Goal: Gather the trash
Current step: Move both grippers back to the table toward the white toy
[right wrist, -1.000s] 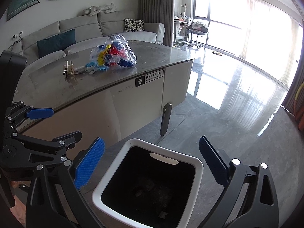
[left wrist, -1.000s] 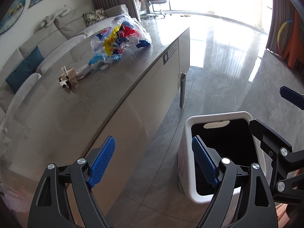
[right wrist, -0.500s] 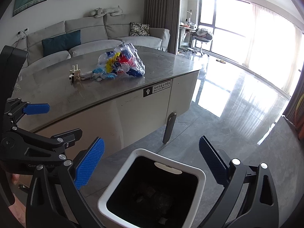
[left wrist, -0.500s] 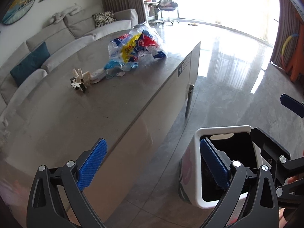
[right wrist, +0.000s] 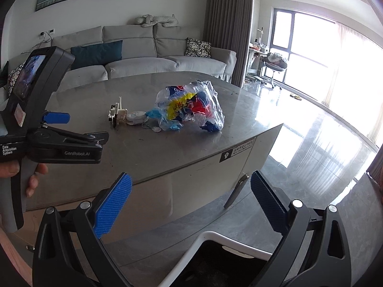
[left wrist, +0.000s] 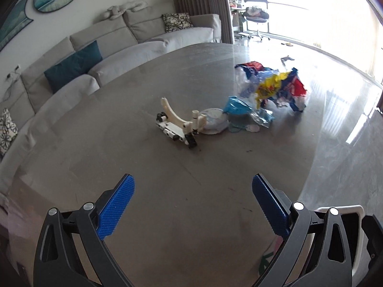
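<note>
On the grey stone table [left wrist: 167, 179] lies a clear plastic bag of colourful wrappers [left wrist: 275, 86] [right wrist: 191, 105]. Beside it are a crumpled blue wrapper [left wrist: 239, 107], a round white lid [left wrist: 214, 120] [right wrist: 136, 117] and a white plastic part [left wrist: 178, 124] [right wrist: 117, 114]. My left gripper [left wrist: 191, 186] hangs open over the table's near side, short of the trash, with nothing between its blue pads. My right gripper [right wrist: 191, 181] is open and empty above the white bin [right wrist: 215, 235], facing the table's side. The bin's rim [left wrist: 340, 209] shows at the lower right.
A grey sofa [right wrist: 143, 67] with cushions runs behind the table. Glossy tiled floor [right wrist: 323, 155] spreads to the right toward bright windows and an office chair [right wrist: 275, 64]. A metal leg [right wrist: 235, 191] stands under the table's edge. A hand [right wrist: 33, 179] holds the left gripper's handle.
Both grippers have risen and swung from the bin toward the table. The left one now looks over the tabletop, its jaws a little wider. The bin has dropped to the bottom edge of both views.
</note>
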A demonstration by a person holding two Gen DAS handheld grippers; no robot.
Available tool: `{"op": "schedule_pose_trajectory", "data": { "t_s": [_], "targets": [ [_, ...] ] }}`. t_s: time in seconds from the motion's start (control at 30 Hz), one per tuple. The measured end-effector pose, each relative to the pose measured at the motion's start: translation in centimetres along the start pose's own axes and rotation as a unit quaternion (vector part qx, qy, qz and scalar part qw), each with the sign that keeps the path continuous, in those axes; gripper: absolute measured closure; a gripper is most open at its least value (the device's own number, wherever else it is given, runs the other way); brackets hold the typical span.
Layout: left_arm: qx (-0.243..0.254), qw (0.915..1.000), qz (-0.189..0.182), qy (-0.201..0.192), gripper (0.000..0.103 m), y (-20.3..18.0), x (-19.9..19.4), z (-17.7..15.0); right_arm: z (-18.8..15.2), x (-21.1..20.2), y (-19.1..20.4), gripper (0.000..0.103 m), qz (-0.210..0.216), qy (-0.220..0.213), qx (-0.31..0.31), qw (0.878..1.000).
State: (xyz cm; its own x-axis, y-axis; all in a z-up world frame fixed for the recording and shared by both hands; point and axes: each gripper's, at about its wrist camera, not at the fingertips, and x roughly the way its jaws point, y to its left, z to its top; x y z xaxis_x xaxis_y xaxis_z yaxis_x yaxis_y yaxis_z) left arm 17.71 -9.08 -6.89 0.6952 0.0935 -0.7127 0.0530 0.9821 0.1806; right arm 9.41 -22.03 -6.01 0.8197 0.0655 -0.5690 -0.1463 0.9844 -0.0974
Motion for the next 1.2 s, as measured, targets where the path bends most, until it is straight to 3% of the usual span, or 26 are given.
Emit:
{"op": "schedule_pose_trajectory", "data": {
  "t_s": [0.57,0.97,1.2],
  "targets": [
    [-0.025,0.9991,-0.006,0.035,0.005,3.5,8.6,3.2,4.2,9.2,4.1,0.004,0.035,0.016,-0.026,0.999],
    [-0.046,0.9974,-0.012,0.054,0.005,5.2,12.2,4.5,7.1,13.3,5.7,0.004,0.049,0.025,-0.044,0.998],
    [-0.029,0.9981,0.006,0.054,0.005,5.0,13.4,5.6,7.2,14.0,5.6,0.004,0.048,0.028,-0.045,0.997]
  ]
}}
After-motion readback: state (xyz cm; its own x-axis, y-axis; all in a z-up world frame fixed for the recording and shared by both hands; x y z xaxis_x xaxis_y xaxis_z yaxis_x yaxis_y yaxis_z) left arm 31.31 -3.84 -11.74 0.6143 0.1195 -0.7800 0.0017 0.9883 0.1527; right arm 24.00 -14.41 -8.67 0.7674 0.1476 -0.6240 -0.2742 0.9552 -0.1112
